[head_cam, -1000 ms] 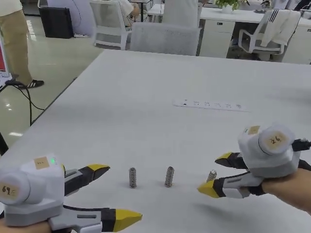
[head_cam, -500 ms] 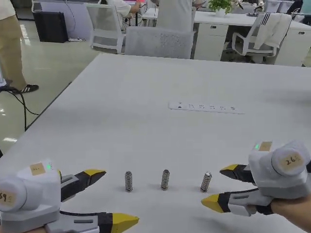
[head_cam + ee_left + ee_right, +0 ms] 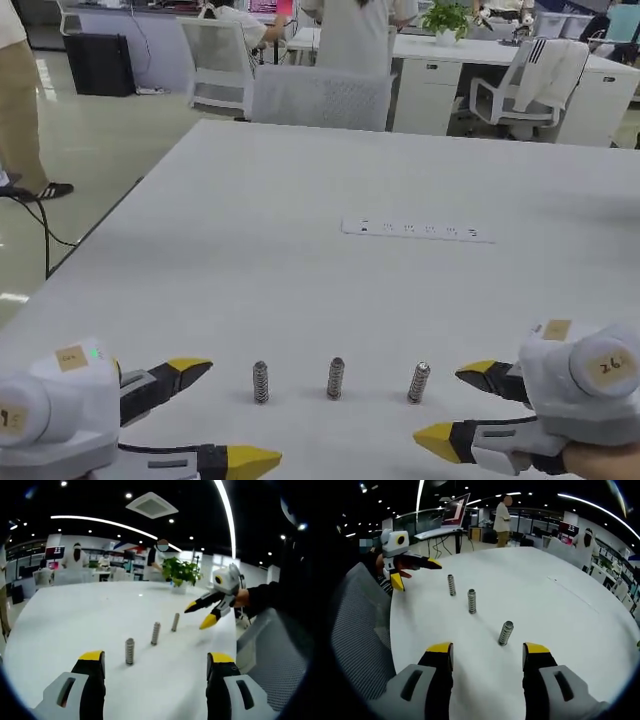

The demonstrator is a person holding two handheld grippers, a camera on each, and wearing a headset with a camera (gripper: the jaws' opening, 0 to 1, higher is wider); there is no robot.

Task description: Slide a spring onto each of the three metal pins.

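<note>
Squarely between wide-open left gripper (image 3: 232,412) and wide-open right gripper (image 3: 450,405), three upright springs (image 3: 336,378), untouched.

Silvery-grey springs (image 3: 336,378) on plain white table (image 3: 300,200)

Head view looks forward-down over white table (image 3: 300,250). Gripper views sit low near its surface, facing each other across spring row (image 3: 336,378), shared by all views.
</note>
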